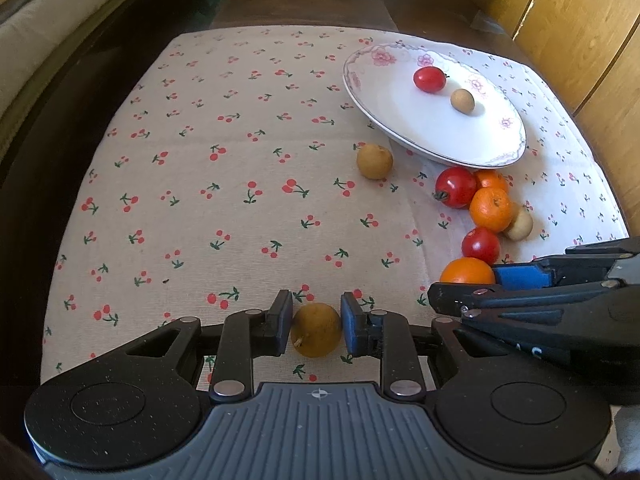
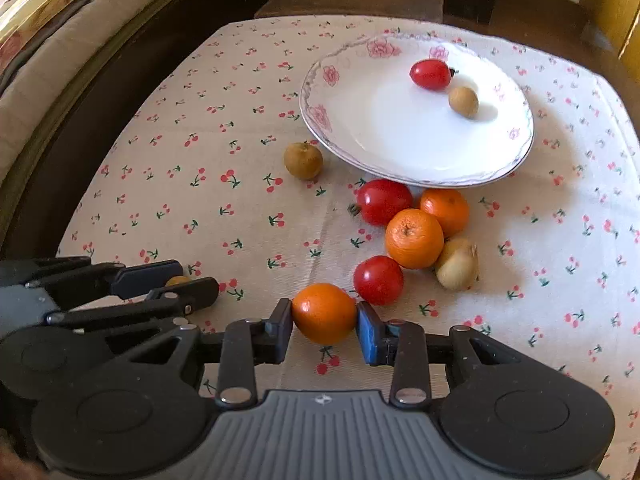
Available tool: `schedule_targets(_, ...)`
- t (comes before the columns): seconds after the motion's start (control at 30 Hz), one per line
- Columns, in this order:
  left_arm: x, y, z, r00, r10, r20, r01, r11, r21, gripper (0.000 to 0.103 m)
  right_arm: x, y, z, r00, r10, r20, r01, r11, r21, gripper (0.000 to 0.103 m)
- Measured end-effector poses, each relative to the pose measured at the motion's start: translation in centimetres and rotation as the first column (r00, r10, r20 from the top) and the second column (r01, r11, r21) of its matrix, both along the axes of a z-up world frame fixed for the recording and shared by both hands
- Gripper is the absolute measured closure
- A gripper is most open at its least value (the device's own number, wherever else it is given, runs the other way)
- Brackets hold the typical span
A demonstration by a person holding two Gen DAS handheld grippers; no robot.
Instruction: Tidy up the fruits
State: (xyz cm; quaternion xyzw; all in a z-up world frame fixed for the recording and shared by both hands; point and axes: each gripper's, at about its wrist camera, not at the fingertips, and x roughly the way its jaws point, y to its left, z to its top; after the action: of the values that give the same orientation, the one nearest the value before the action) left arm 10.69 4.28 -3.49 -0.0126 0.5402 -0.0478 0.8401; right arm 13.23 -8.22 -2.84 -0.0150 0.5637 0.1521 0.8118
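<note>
1. We find no readable writing; the plate (image 2: 320,112) carries only pink flower prints, the tablecloth (image 1: 240,140) cherries.
2. Our left gripper (image 1: 316,326) has its pads against a brown longan (image 1: 316,330) on the cloth. From the right wrist that fruit is mostly hidden.
3. Our right gripper (image 2: 324,320) clamps a mandarin (image 2: 324,314) just beside a cherry tomato (image 2: 378,280). The left view cuts this mandarin off behind the fingers.
4. The plate holds a tomato (image 2: 430,74) and a small longan (image 2: 463,102).
</note>
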Motion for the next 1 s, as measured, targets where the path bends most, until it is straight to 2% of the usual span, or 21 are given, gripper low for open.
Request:
schedule_targets(0.47,-0.2,-1.8,0.7,0.999,-0.033,0.022,0.034,0.999,-0.015,0.07,-1.2,-2.0,2.2,0.999,-0.02,0.049,0.019,1.0,0.014,0.068)
schedule_targets(1.0,0.8,-3.8,2.9,0.995,-0.045,0.088,0.048,0.998,-0.03,0.072,-0.7,-4.4,4.4,0.991,-0.071,0.111,0.066,0.997,0.043,0.068)
